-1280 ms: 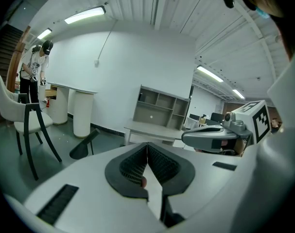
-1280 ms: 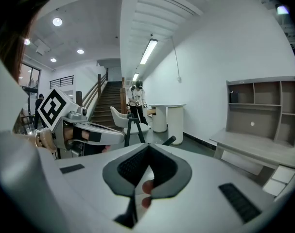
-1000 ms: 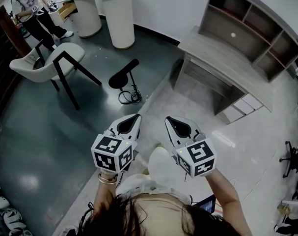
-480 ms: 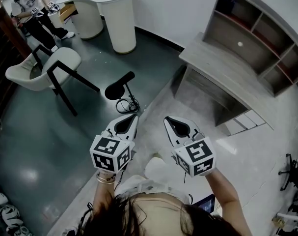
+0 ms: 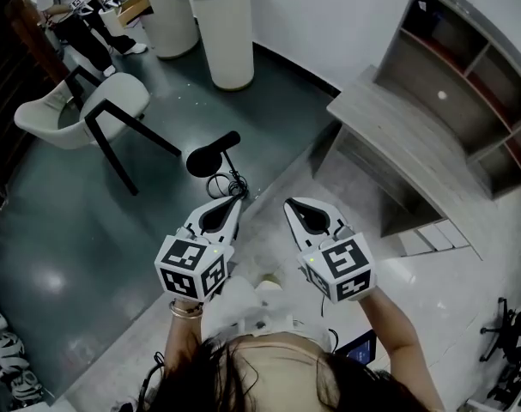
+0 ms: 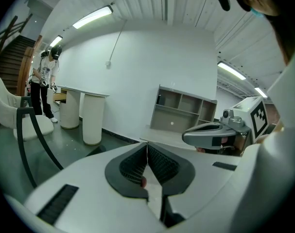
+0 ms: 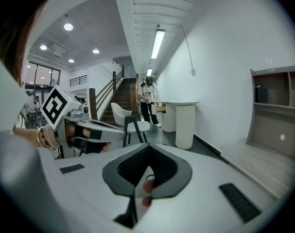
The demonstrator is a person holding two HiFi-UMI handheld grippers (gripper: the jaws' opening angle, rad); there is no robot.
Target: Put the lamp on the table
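Currently both tools are empty; left gripper [image 5: 233,202] and right gripper [image 5: 292,204] have jaws pressed together on nothing; black stick-shaped lamp [image 5: 210,152] lies on the dark floor just ahead, coiled black cord [image 5: 228,184] beside it, well apart from the grey wooden table [image 5: 414,148]; likely step: approach; best to open 1 gripper first, clamp the stem mid-length, watch the trailing cord; grey open shelf unit [image 5: 427,71] at the table's back looks mostly bare; small items there too small to tell.
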